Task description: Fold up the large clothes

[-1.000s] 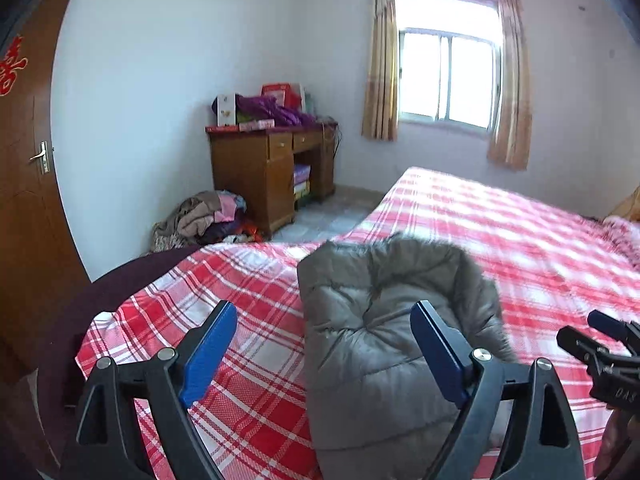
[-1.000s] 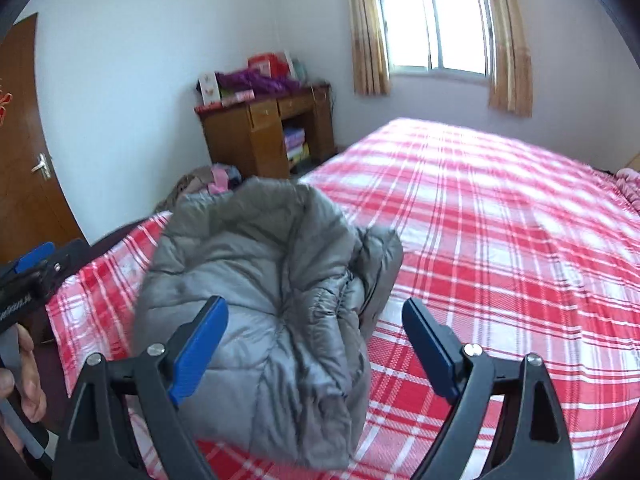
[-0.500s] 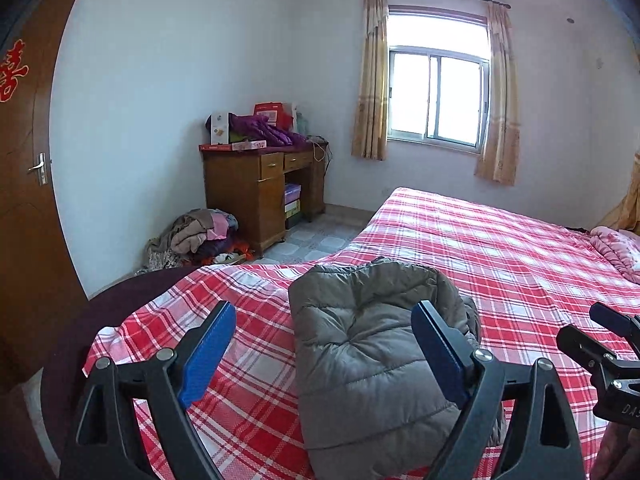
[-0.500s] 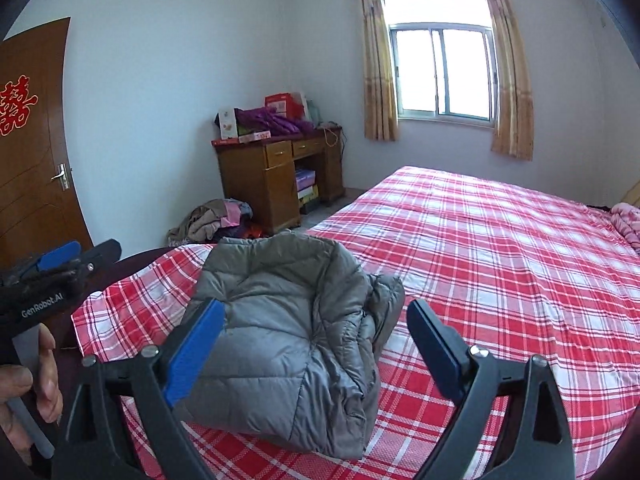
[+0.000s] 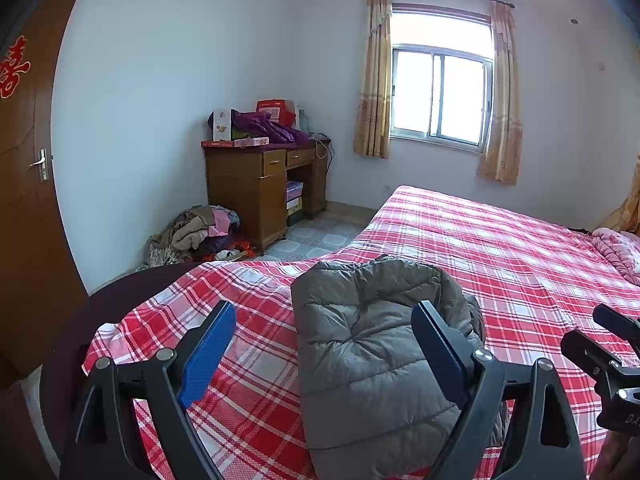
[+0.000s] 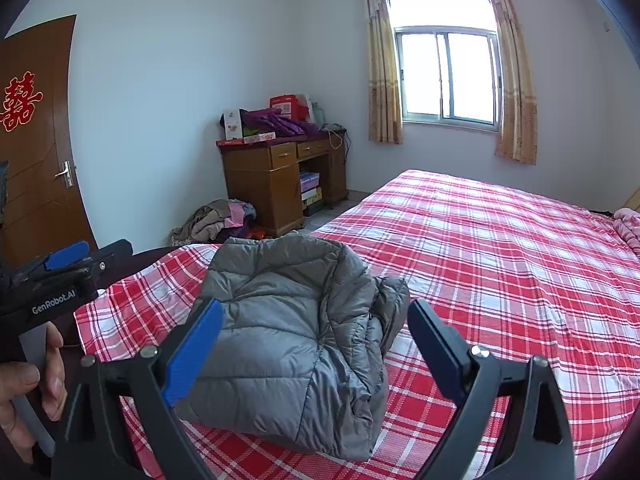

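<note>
A grey quilted padded jacket (image 6: 296, 332), folded into a compact bundle, is laid on the bed covered with a red-and-white checked sheet (image 6: 500, 280), near the corner of the bed closest to the brown wooden door (image 6: 36, 152). One folded edge of the jacket is turned toward the middle of the bed, where a sleeve or collar part bulges out.

The left gripper (image 5: 324, 356) is held above the bed corner with its blue-padded jaws spread wide; nothing is gripped, and the jacket is seen beyond and between the fingers without contact. In the right wrist view, a hand (image 6: 24, 396) is seen on the left gripper's handle.

The right gripper (image 6: 316, 348) is likewise held with its jaws wide apart and empty, clear of the jacket.

A brown wooden desk (image 6: 280, 184) with boxes and purple cloth on top is placed against the far wall, beside a curtained window (image 6: 448, 76). A heap of mixed clothes (image 6: 220, 220) is left on the floor next to the desk.
</note>
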### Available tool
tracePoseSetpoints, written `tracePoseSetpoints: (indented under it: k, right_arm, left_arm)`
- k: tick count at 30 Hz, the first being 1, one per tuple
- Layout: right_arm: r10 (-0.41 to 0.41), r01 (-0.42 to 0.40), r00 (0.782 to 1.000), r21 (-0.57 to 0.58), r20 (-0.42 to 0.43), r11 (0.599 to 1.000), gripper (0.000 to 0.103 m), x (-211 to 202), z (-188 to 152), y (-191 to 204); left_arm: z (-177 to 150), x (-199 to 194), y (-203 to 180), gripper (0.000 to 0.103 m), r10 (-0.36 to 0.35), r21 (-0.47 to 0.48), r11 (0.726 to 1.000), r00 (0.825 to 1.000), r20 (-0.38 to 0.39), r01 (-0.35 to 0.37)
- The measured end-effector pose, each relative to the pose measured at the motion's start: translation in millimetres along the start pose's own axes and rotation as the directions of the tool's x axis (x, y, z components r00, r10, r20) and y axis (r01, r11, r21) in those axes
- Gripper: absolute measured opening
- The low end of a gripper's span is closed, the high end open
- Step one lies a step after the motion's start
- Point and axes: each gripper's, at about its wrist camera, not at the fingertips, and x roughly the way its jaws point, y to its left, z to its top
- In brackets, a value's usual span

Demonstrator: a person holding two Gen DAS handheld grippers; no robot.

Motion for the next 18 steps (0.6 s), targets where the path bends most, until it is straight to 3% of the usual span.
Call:
tracePoseSetpoints:
  k: [18]
  right_arm:
    - [0.006,-0.006,1.0,-0.001,0.0,1.0,0.096,0.4,-0.7,3.1]
  left_arm:
    - [-3.2,3.0,1.4,0.09,0.006,-0.003,1.0,1.0,-0.005,-0.006]
